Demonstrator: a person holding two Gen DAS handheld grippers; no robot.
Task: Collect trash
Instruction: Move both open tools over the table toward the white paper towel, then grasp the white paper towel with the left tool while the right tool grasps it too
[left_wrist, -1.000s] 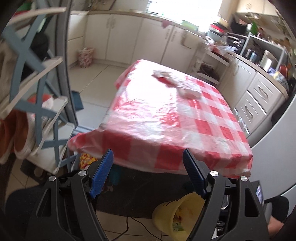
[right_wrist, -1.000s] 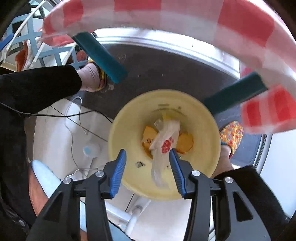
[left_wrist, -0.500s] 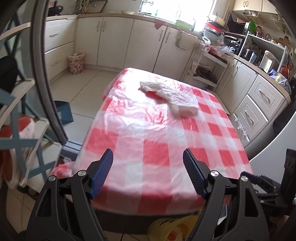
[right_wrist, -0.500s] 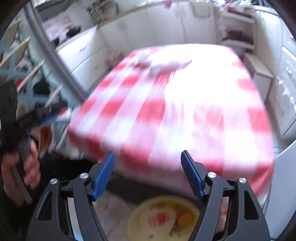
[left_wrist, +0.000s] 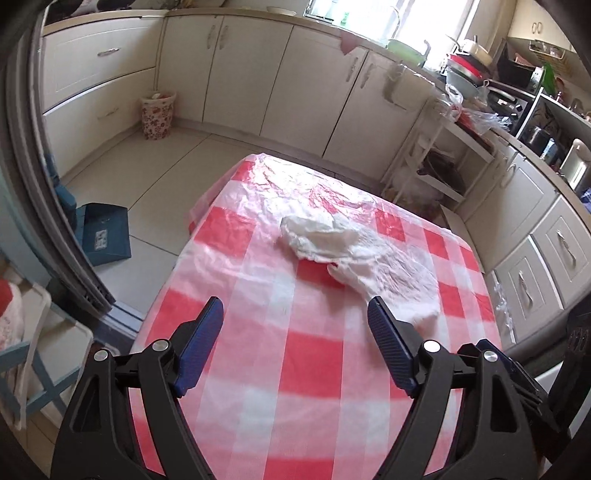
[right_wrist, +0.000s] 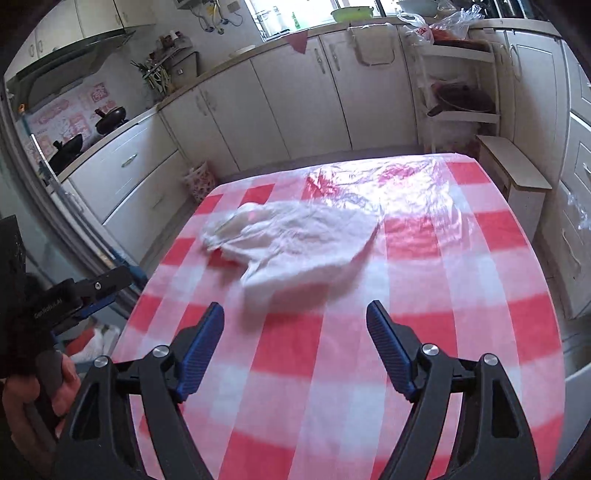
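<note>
A crumpled white plastic bag lies on the red-and-white checked table, towards its far half. My left gripper hovers over the near part of the cloth, short of the bag, open and empty. In the right wrist view the same bag lies just beyond my right gripper, whose jaws are opening with nothing between them. A hand holding the left gripper's body shows at the left edge of that view.
Clear plastic film covers the cloth at the far end. A flowered bin and a blue dustpan are on the floor to the left. A white rack and a wooden stool stand by the far right corner. Cabinets line the walls.
Both grippers came up from beside the table's near edge to over the tabletop. The right gripper left the yellow bucket, where a white wrapper was between its fingers, and now stands wider and empty.
</note>
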